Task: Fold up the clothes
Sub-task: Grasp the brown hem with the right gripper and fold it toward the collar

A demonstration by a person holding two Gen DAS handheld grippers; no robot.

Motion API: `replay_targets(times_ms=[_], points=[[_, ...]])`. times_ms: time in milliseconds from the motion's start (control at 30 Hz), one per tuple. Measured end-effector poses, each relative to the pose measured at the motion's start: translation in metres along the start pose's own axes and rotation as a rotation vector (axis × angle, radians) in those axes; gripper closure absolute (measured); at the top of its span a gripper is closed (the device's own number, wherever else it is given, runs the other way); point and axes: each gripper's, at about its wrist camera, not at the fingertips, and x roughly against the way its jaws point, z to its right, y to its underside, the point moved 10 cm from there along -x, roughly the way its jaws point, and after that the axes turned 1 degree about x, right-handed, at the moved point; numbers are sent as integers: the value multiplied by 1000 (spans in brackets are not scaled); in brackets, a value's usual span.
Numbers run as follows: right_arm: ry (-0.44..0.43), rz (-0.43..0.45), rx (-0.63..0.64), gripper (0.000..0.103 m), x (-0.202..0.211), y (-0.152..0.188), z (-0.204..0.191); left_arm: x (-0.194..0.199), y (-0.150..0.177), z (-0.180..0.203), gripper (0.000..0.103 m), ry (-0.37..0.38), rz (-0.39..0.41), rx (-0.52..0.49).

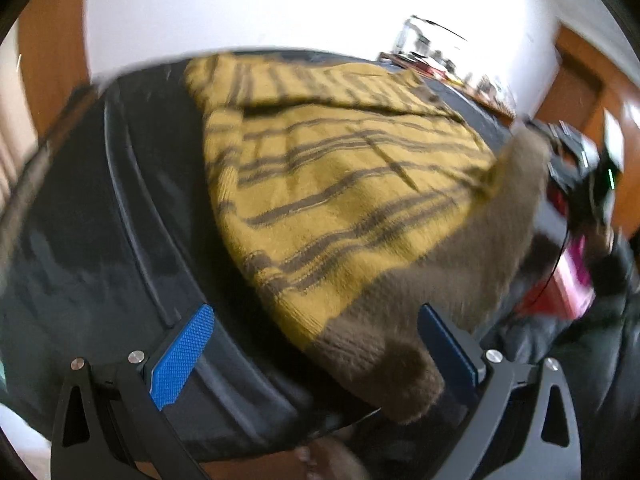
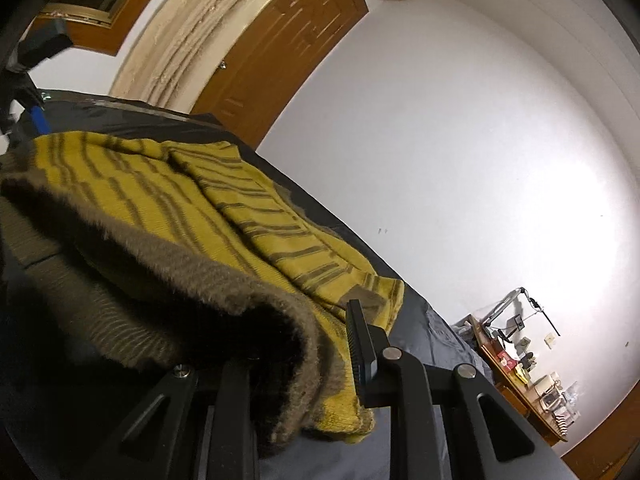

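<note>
Lying spread on the dark-covered bed [image 1: 132, 216] with one sleeve folded across its body, the mustard-yellow knitted sweater with brown stripes and brown ribbed hem [image 1: 344, 184] looks early in folding: the right gripper [image 2: 304, 344] pinches its hem, the left gripper [image 1: 316, 344] gapes empty.

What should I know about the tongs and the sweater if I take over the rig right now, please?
Right tongs: shut on the sweater's brown hem, which is lifted.
Left tongs: open, a brown hem corner between the pads, not pinched.
Sweater: yellow with brown stripes, spread on the dark sheet, one sleeve already folded over the body.
Left: grip with the left tongs, carry the hem over.
</note>
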Motion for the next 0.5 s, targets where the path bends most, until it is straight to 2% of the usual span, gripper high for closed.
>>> replay_targets(times_ms=[167, 267, 367, 500], points=[[-6, -38, -56, 79, -23, 3, 19, 18, 7, 33, 1, -191, 96, -421], [-30, -62, -135, 79, -38, 7, 33, 12, 23, 57, 1, -245, 94, -659], [-55, -83, -178, 79, -49, 13, 39, 8, 33, 73, 1, -274, 103, -806], [-67, -89, -160, 79, -51, 15, 32, -3, 34, 74, 1, -308, 74, -903]])
